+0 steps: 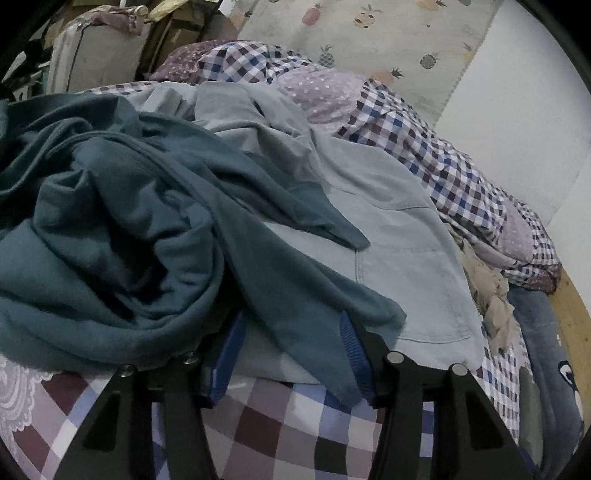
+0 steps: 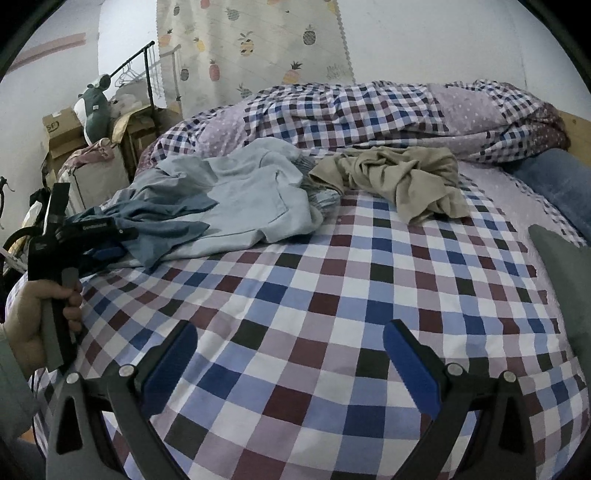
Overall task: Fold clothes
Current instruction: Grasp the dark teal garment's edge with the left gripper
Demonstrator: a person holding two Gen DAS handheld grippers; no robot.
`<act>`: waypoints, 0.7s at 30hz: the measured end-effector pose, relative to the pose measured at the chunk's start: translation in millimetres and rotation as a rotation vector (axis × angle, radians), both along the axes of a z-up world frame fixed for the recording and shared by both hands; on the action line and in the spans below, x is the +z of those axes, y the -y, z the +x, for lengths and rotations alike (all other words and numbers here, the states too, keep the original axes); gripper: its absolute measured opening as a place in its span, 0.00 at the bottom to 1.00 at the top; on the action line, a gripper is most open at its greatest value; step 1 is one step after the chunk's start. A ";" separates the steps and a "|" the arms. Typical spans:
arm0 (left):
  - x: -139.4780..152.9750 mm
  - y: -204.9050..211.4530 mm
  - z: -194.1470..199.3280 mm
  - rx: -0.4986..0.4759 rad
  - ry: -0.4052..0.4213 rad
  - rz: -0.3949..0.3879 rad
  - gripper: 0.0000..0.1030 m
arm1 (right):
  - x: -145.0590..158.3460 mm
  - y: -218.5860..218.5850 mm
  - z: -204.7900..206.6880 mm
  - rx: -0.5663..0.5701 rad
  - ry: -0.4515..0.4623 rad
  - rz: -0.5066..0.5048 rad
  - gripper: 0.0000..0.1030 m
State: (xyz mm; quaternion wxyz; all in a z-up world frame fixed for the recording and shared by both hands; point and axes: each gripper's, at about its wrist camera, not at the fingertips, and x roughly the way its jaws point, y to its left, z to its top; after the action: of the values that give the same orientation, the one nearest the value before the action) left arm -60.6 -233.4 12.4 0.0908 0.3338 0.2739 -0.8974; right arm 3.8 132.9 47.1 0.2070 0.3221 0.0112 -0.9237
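Left wrist view: left gripper pushed into the clothes pile at 6 o'clock; blue pads part-buried under a flap of the dark teal garment; cloth draped between and over the fingers; jaws partway apart, but cannot tell whether pads actually press the fabric. Teal garment bunched at 9 o'clock, no clear long axis in the bundle; one pointed flap reaching twd 3 o'clock, another hanging twd 6 o'clock over the gripper. Light blue garment underneath and beside it, lying flatter, long axis approx 11-to-5 o'clock, hem at the 5 o'clock end. Beige garment crumpled at 3–4 o'clock, just beside the light blue one. Checked bedsheet below at 6 o'clock; rumpled checked duvet from 12 to 3 o'clock; pineapple-print curtain at 12–1 o'clock.

Right wrist view: right gripper at 6 o'clock, fingers spread wide, nothing between them, over bare checked sheet. Pile of teal + light blue garments at 10 o'clock, long axis approx 9-to-2 o'clock, teal end twd 9. Beige garment at 1 o'clock, crumpled, spread roughly 9-to-3, well apart from right gripper. Left gripper at 9 o'clock, tips into the teal cloth; person's hand round its handle at 8 o'clock. Duvet heaped along 12–2 o'clock; cardboard boxes at 10 o'clock.
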 end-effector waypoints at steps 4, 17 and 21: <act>-6.2 4.6 -5.8 0.010 0.021 0.023 0.60 | 0.6 0.1 0.6 0.003 -0.002 0.000 1.00; -0.7 -0.8 -7.7 -0.032 -0.017 0.055 0.01 | 2.1 0.5 2.9 0.022 -0.006 -0.006 1.00; 11.5 -12.5 1.6 -0.083 -0.063 0.078 0.01 | 3.3 3.6 4.6 0.034 -0.018 0.003 1.00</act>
State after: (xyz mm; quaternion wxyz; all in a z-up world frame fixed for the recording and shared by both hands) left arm -59.0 -220.9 24.0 0.0316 0.3199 0.2974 -0.8990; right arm 8.3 129.3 50.4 0.2222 0.3140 0.0197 -0.9228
